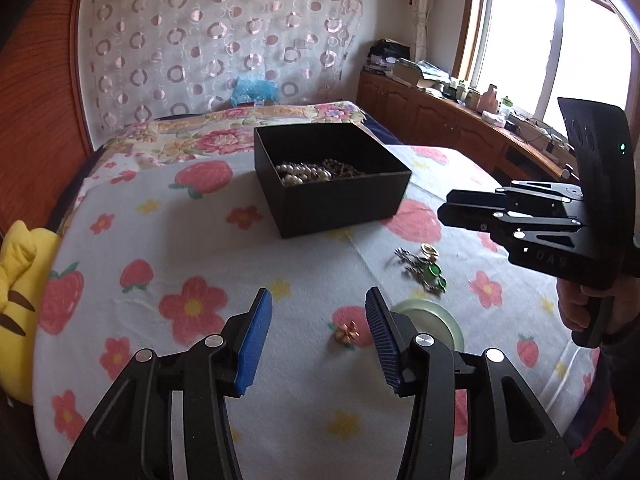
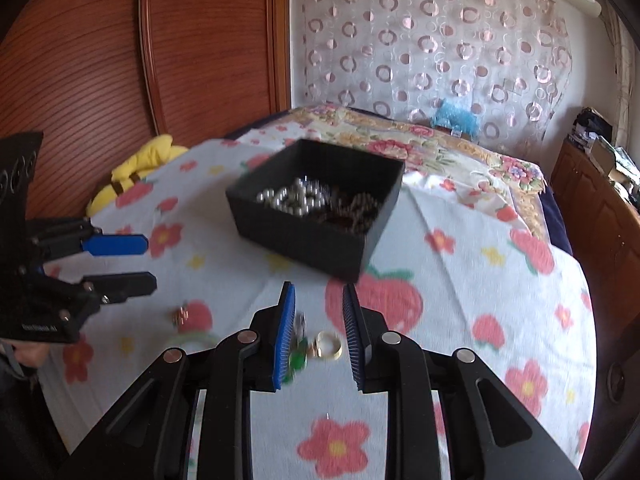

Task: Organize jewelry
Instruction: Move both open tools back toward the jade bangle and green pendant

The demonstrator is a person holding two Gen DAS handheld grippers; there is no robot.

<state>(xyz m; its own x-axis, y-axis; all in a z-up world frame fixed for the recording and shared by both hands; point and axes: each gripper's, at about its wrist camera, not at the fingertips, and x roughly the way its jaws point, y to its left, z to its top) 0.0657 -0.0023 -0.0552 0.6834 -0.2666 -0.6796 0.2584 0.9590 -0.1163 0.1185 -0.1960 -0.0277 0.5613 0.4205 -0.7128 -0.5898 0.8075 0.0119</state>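
Right wrist view: right hand-held gripper [image 2: 319,332] half-open (nothing gripped) above gold ring [image 2: 328,345].

A bed [image 1: 168,248] under a strawberry-print sheet carries a black box [image 1: 332,184] at 12 o'clock, green-stoned jewelry [image 1: 424,270] at 3, a glass ring [image 1: 448,320] and gold trinket [image 1: 347,332] nearer.

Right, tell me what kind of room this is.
Most likely a bedroom: a bed under a strawberry-print blanket, a wooden headboard behind it, and a yellow plush toy at its edge.
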